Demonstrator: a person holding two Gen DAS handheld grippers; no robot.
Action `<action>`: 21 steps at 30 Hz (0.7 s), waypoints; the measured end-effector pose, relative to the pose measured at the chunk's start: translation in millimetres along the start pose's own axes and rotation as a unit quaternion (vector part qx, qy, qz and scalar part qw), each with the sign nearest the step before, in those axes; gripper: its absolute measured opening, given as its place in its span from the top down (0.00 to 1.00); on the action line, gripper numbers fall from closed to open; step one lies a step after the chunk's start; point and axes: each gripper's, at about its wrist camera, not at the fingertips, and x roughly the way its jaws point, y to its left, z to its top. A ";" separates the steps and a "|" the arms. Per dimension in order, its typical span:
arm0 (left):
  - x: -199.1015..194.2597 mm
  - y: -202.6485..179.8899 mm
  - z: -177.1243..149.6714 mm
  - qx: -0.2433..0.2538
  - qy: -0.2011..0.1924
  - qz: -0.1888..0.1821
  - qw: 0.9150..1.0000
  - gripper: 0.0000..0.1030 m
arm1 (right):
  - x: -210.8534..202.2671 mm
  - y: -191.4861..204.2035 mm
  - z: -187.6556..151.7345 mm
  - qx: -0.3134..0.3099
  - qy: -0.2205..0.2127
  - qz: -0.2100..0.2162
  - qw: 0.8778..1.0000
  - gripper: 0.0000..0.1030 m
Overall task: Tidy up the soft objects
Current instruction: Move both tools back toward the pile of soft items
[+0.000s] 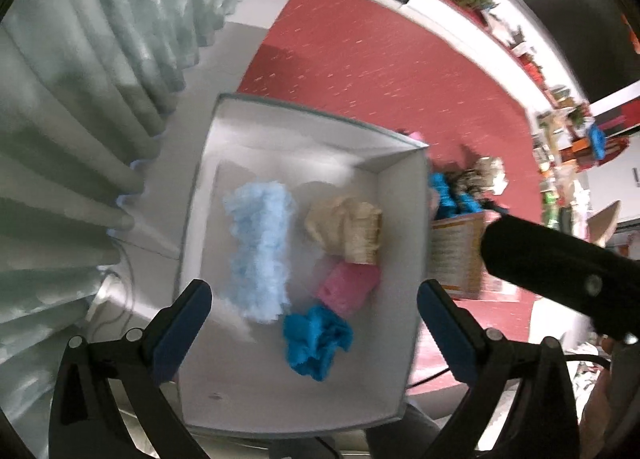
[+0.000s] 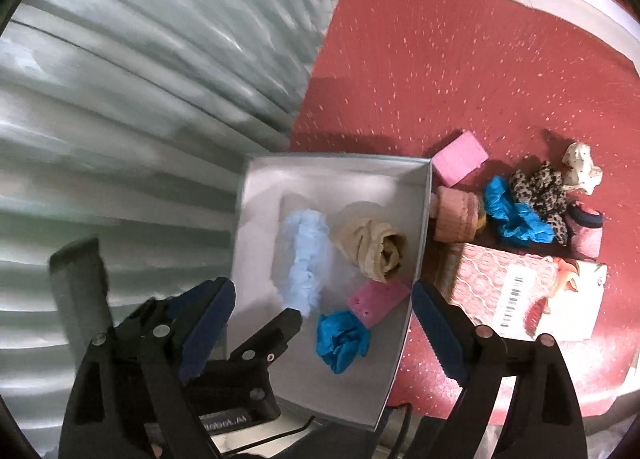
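Inside the white box, four soft things are lying apart from any gripper: a pale blue fluffy piece is stretching along the left part of the floor, a beige knitted roll is sitting toward two o'clock of it, a pink sponge block is resting just below the roll, and a crumpled bright blue cloth is lying at six o'clock of the sponge, just beside it.

Over the box, the left gripper is hanging with its blue-padded fingers spread wide, nothing between them. The right gripper is likewise standing wide open and pinching nothing, its pads flanking the box's near end.

On the red table, at three o'clock of the box, more things are waiting: another pink sponge, a peach knitted roll, a second bright blue cloth, a leopard-print piece, a cream spotted piece and a patterned carton. Grey curtains are filling the nine o'clock side.
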 end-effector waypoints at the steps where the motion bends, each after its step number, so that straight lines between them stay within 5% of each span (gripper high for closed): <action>1: -3.8 -5.0 0.1 0.005 -0.004 -0.008 1.000 0.00 | -8.3 -1.6 -2.2 0.001 -0.007 0.005 1.000 0.12; 7: -20.9 -42.8 4.3 0.037 -0.016 -0.043 0.998 0.00 | -62.0 -36.4 -19.2 0.041 -0.051 0.026 0.997 0.12; 15: -28.3 -107.0 29.0 0.092 -0.014 -0.060 0.994 0.00 | -108.4 -145.4 -39.4 0.163 -0.091 0.006 0.982 0.12; 21: -8.5 -160.2 65.2 0.147 -0.009 -0.010 0.989 0.00 | -114.4 -215.8 -39.6 0.226 -0.095 -0.009 0.969 0.12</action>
